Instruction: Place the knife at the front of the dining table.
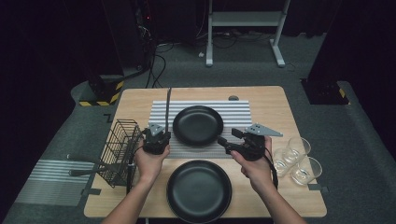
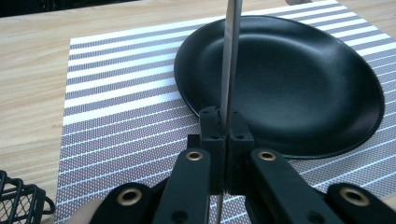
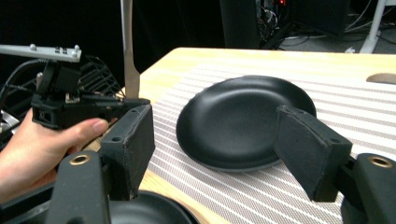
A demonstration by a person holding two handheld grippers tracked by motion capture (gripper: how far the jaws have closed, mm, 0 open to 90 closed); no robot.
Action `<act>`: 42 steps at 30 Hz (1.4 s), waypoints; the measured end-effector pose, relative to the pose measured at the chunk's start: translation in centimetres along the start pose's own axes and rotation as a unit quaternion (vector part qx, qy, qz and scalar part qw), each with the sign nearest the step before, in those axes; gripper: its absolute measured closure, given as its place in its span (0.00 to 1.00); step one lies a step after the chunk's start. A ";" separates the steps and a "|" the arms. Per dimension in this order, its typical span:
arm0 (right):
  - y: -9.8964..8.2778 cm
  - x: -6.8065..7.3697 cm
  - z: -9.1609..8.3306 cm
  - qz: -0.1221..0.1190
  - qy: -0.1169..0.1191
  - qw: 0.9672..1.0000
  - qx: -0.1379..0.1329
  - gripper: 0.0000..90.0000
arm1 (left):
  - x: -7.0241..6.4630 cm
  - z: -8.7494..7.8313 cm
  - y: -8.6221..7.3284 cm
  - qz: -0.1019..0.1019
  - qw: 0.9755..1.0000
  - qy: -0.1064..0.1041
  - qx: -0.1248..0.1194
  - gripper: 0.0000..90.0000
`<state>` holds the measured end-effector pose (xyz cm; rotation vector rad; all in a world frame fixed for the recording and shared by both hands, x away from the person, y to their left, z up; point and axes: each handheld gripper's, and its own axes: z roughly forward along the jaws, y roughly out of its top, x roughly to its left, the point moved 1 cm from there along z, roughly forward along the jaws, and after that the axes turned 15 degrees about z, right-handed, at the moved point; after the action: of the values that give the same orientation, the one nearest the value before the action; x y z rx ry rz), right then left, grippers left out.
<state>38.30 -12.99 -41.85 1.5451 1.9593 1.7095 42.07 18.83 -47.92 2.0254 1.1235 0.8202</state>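
Observation:
My left gripper [image 1: 161, 133] is shut on a slim metal table knife [image 1: 168, 105], which stands upright above the left edge of the striped placemat [image 1: 163, 112]. In the left gripper view the jaws [image 2: 226, 123] pinch the knife [image 2: 229, 60] in front of the far black plate [image 2: 289, 79]. My right gripper [image 1: 228, 136] is open with nothing between its pads, just right of the far plate [image 1: 198, 125]. The right gripper view looks through the open jaws [image 3: 219, 140] at that plate [image 3: 238, 121], with the left gripper [image 3: 84, 109] and the knife [image 3: 130, 60] beside it.
A second black plate [image 1: 199, 190] lies on the bare wood near the front edge. A black wire basket [image 1: 119, 149] with utensil handles sticking out stands at the table's left edge. Three clear glasses [image 1: 299, 161] sit at the right edge. Another striped mat [image 1: 51, 182] lies lower left.

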 end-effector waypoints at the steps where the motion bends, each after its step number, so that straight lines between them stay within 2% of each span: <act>1: 0.0 0.0 0.0 0.000 0.000 1.000 0.000 0.32 | 0.0 0.0 0.0 0.000 1.000 0.000 0.000 0.99; 13: -2.6 -1.5 -1.1 0.005 -0.020 1.000 0.015 0.31 | 0.8 1.2 -0.9 -0.017 1.000 0.008 0.018 0.99; 16: -3.7 -1.9 -1.6 0.006 -0.033 0.999 0.017 0.26 | 0.9 1.6 -1.1 -0.016 1.000 0.012 0.023 0.99; 29: -6.2 -3.3 -3.3 -0.001 -0.041 0.999 0.036 0.24 | 1.3 2.6 -1.4 -0.029 0.999 0.020 0.037 0.99; 37: -7.8 -4.6 -3.5 0.016 -0.046 0.998 0.038 0.24 | 1.1 3.5 -1.5 -0.032 0.998 0.026 0.048 0.99; 42: -8.1 -4.7 -3.6 0.001 -0.051 0.998 0.038 0.24 | 1.2 4.1 -1.6 -0.037 0.997 0.034 0.057 0.99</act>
<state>33.39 -17.53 -49.26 1.6268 1.9943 1.5401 45.04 19.50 -51.35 2.0497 1.3020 0.8090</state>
